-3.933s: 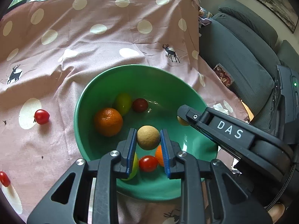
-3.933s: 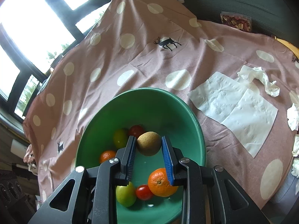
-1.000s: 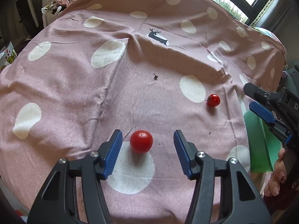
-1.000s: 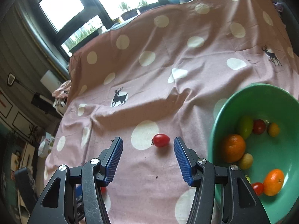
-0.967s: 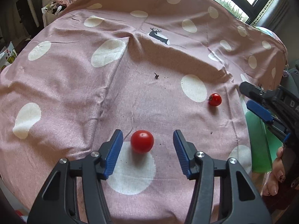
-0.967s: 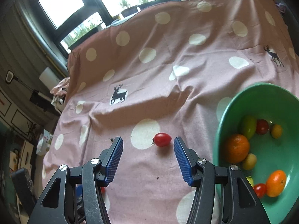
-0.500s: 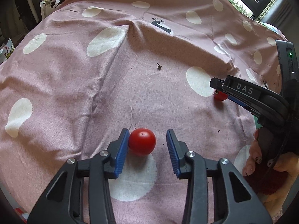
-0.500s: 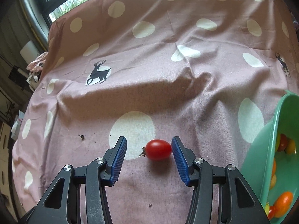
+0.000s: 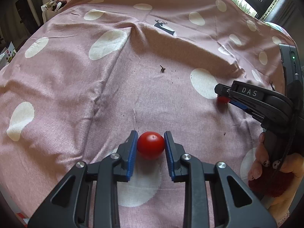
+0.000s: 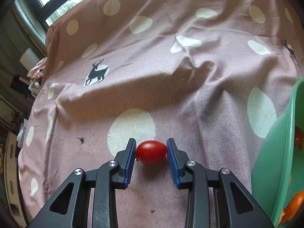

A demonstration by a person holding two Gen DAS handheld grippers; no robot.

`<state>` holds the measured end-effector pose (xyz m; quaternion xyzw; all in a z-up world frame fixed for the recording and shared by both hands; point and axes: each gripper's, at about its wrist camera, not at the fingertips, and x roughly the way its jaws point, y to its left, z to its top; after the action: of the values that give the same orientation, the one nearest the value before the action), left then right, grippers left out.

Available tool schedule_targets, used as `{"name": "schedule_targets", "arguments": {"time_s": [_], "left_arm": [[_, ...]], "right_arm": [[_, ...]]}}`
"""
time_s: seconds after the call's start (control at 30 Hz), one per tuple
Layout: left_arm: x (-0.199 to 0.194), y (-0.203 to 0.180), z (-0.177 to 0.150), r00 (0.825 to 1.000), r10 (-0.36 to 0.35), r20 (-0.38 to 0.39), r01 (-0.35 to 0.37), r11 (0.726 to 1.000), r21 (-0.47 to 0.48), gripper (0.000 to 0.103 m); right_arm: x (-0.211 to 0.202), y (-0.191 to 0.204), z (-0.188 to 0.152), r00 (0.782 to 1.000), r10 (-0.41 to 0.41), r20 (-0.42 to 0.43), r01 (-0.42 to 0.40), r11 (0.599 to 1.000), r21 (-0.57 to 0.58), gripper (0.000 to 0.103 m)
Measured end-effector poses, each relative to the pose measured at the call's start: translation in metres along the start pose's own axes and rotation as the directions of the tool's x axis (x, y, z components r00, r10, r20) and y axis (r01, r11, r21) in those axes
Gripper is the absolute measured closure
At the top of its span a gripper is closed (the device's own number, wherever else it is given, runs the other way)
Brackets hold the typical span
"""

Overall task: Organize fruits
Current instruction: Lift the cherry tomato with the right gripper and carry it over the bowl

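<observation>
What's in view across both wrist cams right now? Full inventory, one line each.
round tomato: 1, red, on the cloth, between the left gripper's pads
oval tomato: 1, red, on the cloth, between the right gripper's pads
bowl: 1, green, right edge of right view, fruit inside
tablecloth: 1, pink with cream dots and deer
left gripper: black, blue pads, shut on round tomato
right gripper: black, blue pads, closing on oval tomato
hand: 1, holding right gripper
</observation>
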<state>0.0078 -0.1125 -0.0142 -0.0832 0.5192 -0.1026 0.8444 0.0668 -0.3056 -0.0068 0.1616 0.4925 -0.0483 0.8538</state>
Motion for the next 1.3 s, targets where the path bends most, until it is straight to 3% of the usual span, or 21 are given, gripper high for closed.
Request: {"name": "schedule_targets", "arguments": {"time_s": [0.93, 1.3], "left_arm": [[-0.049, -0.019, -0.003, 0.984, -0.089, 0.157, 0.08, 0.995, 0.061, 0.076], [-0.065, -0.032, -0.008, 0.971, -0.116, 0.21, 0.096, 0.99, 0.102, 0.076]], "right_arm": [[-0.068, 0.011, -0.032, 0.989, 0.124, 0.083, -0.124, 0.992, -0.011, 0.068], [-0.092, -0.011, -0.056, 0.968, 0.222, 0.118, -0.231, 0.97, 0.07, 0.068]]}}
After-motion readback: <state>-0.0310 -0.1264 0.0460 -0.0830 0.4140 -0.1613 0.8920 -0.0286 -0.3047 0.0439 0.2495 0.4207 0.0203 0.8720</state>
